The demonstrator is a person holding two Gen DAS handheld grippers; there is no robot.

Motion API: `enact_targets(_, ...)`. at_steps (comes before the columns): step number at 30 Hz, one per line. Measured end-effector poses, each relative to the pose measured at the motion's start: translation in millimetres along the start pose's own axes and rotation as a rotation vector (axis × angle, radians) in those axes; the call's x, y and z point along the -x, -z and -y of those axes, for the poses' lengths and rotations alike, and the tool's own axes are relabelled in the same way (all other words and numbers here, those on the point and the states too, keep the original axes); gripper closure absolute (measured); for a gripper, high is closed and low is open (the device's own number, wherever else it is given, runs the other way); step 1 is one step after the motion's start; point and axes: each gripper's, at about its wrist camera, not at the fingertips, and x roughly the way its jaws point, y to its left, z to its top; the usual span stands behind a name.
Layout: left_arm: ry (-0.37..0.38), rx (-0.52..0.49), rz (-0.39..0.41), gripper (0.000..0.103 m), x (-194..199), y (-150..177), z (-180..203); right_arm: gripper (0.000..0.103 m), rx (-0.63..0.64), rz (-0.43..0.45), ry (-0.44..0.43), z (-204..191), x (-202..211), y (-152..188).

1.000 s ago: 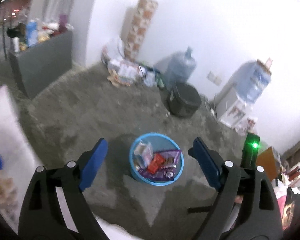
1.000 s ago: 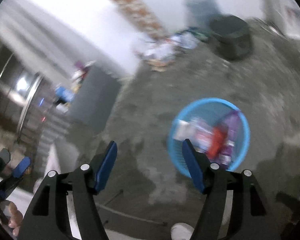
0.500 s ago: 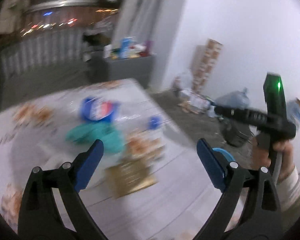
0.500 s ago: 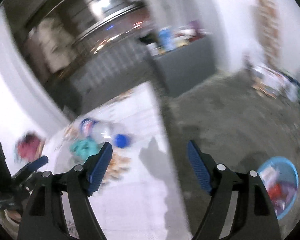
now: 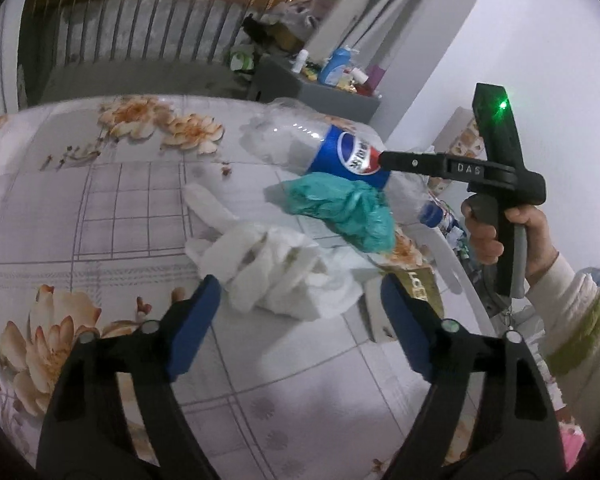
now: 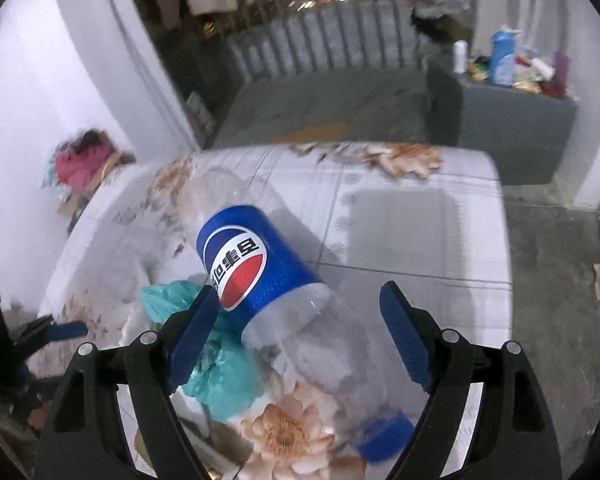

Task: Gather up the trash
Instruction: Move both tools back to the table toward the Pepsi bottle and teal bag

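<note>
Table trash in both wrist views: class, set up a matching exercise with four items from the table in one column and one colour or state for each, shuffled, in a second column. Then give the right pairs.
Column one:
1. plastic bottle
2. plastic bag
3. tissue
4. bottle cap

Column two:
A. white and crumpled
B. teal and scrunched up
C. solid blue, screwed on
D. clear, lying on its side, with a blue label

Right pairs: 1-D, 2-B, 3-A, 4-C
</note>
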Motion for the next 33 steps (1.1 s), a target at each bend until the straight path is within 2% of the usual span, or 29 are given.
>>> enact_targets(3,-0.01,0.021,-0.017,0.04,-12.9,-2.4,-8.5,0.022,-0.012,-0.067,-0.055,5.4,-15.9,6.7)
enact_targets(7,-0.005,0.045,-0.045,0.053,-23.1,-0.6,-11.9,0.024,-0.059,-0.073,-0.109,7.5,-9.9,23.0)
enact_targets(10,0.001,0.048,-0.053,0.059,-27.0,1.7,-11.7,0.026,-0.093,-0.068,-0.116,2.5,-4.3,36.9)
enact_targets(20,0.03,0.034,-0.092,0.066,-26.0,13.9,-9.4,0.03,-0.333,-0.015,-0.121,-27.4,27.1,112.6)
enact_targets(25,0.049,0.04,-0.093,0.066,-12.8,21.6,-10.4,0.032,-0.447,0.007,-0.117,-51.4,40.4,144.6)
enact_targets(33,0.047,0.057,-0.111,0.067,22.9,45.3,-18.0,0.035,-0.596,0.014,-0.171,-93.9,58.0,204.4)
